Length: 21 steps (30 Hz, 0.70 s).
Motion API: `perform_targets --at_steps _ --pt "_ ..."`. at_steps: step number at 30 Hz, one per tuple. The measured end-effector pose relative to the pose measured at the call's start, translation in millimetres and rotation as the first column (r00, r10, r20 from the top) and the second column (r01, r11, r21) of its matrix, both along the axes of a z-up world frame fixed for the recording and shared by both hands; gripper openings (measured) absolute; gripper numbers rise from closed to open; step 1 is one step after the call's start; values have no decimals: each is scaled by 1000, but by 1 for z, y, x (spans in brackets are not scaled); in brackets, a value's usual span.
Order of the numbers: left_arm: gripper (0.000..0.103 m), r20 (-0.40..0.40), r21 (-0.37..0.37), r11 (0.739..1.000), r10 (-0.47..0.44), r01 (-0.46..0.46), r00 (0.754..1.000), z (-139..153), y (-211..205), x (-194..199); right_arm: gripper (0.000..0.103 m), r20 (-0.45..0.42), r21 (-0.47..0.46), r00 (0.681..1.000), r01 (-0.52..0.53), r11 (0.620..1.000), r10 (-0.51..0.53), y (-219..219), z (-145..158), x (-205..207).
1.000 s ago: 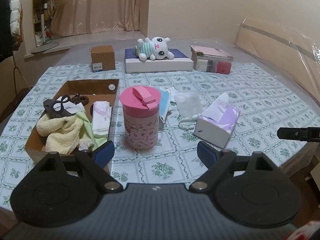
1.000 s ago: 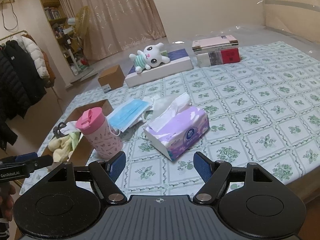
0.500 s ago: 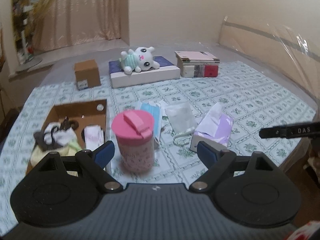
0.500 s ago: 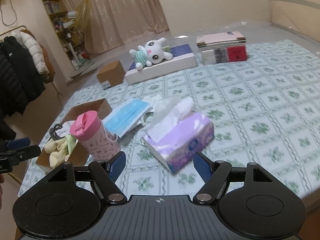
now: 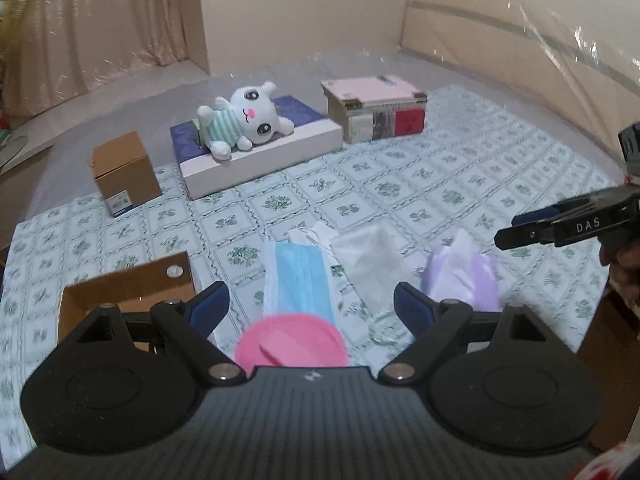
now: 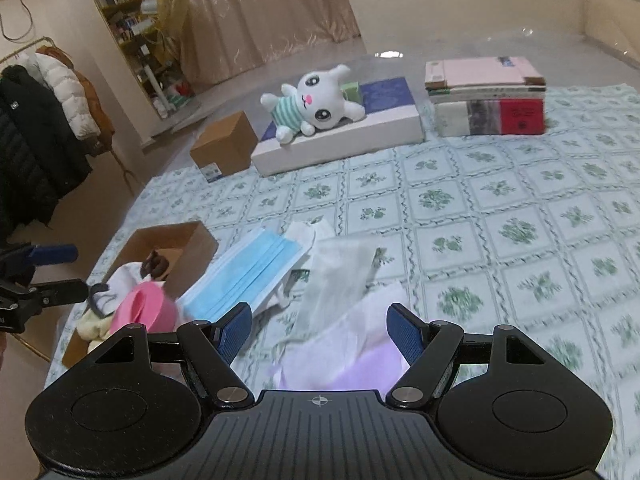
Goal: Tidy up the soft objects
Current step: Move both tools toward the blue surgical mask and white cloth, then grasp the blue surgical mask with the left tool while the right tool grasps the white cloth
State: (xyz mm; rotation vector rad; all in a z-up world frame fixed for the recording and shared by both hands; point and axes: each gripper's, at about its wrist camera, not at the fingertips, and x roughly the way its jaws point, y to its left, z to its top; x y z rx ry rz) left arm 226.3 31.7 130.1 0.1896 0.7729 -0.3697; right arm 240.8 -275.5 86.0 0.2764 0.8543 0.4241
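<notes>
since both jaws stand wide with nothing between them, left gripper (image 5: 310, 306) and right gripper (image 6: 318, 328) are empty. blue face mask (image 6: 244, 276) lies flat on the tablecloth (image 6: 500, 220), just right of the open cardboard box (image 6: 180, 240). likely light, limp, thin; pinch an edge or ear loop, else it probably slides.

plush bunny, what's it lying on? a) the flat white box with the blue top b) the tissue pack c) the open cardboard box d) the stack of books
a: the plush bunny sprawls across the flat white box with the blue top, beside the stack of books.
</notes>
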Motion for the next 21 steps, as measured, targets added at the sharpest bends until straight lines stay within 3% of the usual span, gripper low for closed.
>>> perform_targets --at_steps 4,12,21 --pt "84 -92 31 999 -30 33 995 -19 -2 52 74 -22 -20 999 -39 999 38 13 -13 40" --pt "74 -251 132 982 -96 133 963 -65 -18 136 74 -100 -25 993 -68 997 65 26 -46 104" --pt "66 -454 142 974 -94 176 886 -131 -24 193 74 -151 -63 984 -102 993 91 33 -79 137"
